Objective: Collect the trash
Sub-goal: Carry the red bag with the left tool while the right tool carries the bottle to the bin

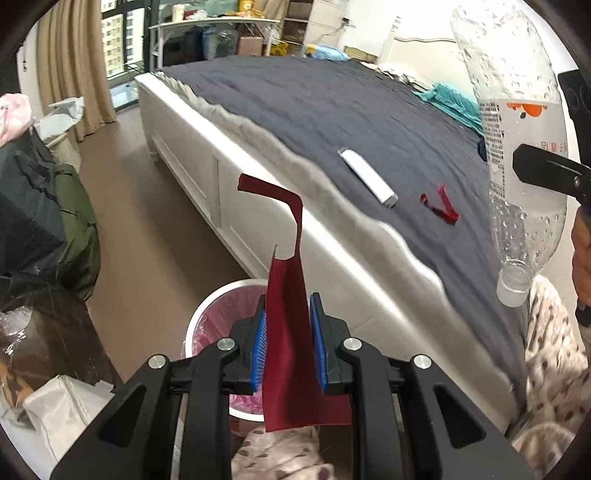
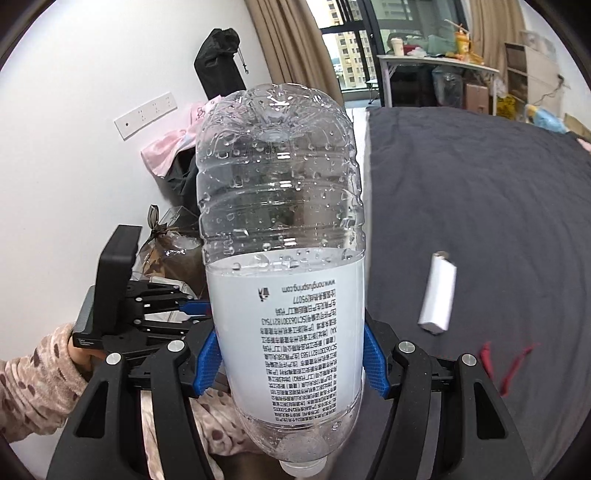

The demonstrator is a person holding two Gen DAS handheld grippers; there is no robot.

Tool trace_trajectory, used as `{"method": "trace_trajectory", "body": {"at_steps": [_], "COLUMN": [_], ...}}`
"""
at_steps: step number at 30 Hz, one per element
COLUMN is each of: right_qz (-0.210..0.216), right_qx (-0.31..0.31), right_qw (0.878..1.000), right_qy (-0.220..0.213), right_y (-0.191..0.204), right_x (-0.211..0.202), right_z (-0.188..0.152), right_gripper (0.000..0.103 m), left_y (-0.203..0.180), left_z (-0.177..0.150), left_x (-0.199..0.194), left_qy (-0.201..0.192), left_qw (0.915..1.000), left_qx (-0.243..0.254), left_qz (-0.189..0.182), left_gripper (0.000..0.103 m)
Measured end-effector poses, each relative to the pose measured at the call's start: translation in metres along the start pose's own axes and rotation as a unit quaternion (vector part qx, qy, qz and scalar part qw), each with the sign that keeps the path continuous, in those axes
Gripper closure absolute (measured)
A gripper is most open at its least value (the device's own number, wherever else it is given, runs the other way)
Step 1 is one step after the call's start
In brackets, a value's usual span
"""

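Observation:
My left gripper (image 1: 288, 325) is shut on a dark red scrap of paper (image 1: 291, 354) and holds it over a white trash bin (image 1: 207, 306) lined with a pink bag, beside the bed. My right gripper (image 2: 291, 354) is shut on an empty clear plastic bottle (image 2: 284, 258), held cap down above the bed edge; it also shows at the right of the left wrist view (image 1: 517, 147). On the dark bed cover lie a small white box (image 1: 369, 177) (image 2: 437, 295) and a crumpled red strip (image 1: 441, 206) (image 2: 506, 365).
The bed (image 1: 369, 110) with a white frame fills the right side. Dark bags and clothes (image 1: 44, 221) are piled at the left on the wood floor. A cluttered white table (image 1: 214, 26) stands by the window.

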State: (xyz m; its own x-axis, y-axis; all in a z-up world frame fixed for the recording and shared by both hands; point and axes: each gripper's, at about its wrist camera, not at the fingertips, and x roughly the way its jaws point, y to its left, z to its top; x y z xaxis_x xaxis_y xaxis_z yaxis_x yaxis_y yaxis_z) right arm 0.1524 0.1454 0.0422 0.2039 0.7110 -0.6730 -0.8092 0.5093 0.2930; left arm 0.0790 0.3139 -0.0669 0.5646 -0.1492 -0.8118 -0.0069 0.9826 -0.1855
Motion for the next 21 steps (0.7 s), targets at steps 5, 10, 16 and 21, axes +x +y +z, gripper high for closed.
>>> {"method": "trace_trajectory", "body": {"at_steps": [5,10,16,21], "right_qz": [0.007,0.027,0.036,0.042], "right_qx": [-0.007,-0.014,-0.017,-0.025], "right_qw": [1.0,0.999,0.997,0.994], "right_qy": [0.017,0.039,0.071,0.096], "right_y": [0.003,0.001,-0.003,-0.002], "right_x": [0.039,0.084,0.124,0.145], "right_z": [-0.011,-0.031,-0.044,-0.038], "right_gripper": [0.042,0.042,0.041,0.036], "left_y": [0.04,0.059,0.081,0.081], "left_z": [-0.016,-0.027,-0.033,-0.035], "left_x": [0.033,0.079,0.111,0.125], "left_qy": [0.007,0.046,0.068,0.08], "left_qw": [0.9965,0.9894,0.9821,0.9762], "left_qx": [0.015,0.062,0.08,0.101], "left_qz": [-0.082,-0.123,-0.156,-0.175], "left_gripper": [0.081,0.08,0.077,0.061]}}
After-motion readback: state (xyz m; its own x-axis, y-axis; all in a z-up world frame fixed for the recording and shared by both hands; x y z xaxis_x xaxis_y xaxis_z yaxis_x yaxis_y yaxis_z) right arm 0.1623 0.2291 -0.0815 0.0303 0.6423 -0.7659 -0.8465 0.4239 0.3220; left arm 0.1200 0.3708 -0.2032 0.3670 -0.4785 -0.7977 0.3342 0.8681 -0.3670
